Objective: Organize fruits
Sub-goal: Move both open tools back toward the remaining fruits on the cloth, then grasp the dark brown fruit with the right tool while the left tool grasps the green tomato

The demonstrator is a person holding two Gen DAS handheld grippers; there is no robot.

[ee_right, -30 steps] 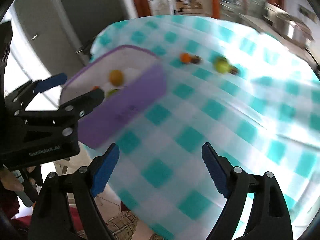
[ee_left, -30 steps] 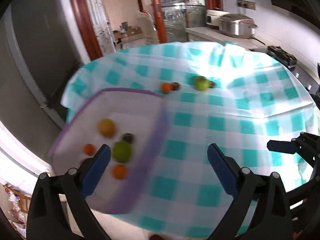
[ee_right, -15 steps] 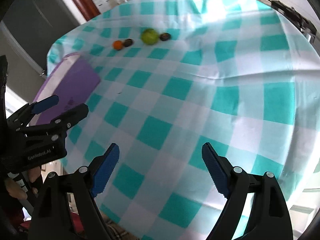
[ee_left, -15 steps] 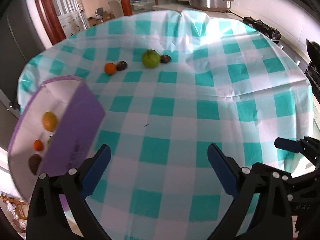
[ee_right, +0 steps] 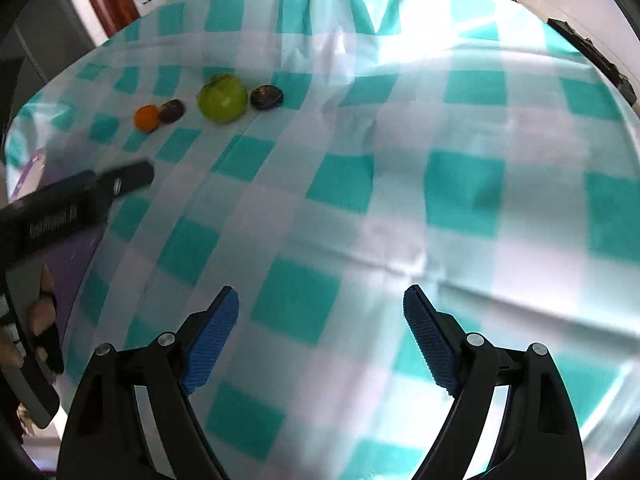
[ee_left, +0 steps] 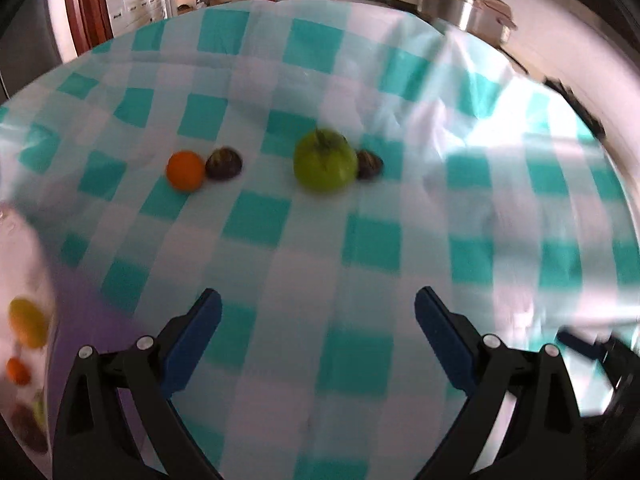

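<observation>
A green apple point(ee_left: 325, 162) lies on the teal checked tablecloth with a small dark fruit point(ee_left: 368, 164) touching its right side. To their left lie a small orange fruit point(ee_left: 185, 171) and another dark fruit point(ee_left: 224, 163), touching. The same row shows in the right wrist view: apple point(ee_right: 222, 98), dark fruit point(ee_right: 267, 97), orange point(ee_right: 146, 117), dark fruit point(ee_right: 171, 111). A purple-rimmed white bin point(ee_left: 72, 312) at the left edge holds several fruits. My left gripper point(ee_left: 318, 312) is open and empty, well short of the apple. My right gripper point(ee_right: 320, 312) is open and empty.
The tablecloth point(ee_right: 400, 160) has wrinkles and a fold near the far side. A steel pot point(ee_left: 464, 4) and a stove stand on a counter beyond the table. The left gripper's body point(ee_right: 76, 196) and the hand holding it show at the left in the right wrist view.
Both grippers have moved forward over the table towards the row of fruits, which looks larger. The purple bin has slid to the left edge of both views. Both stay open.
</observation>
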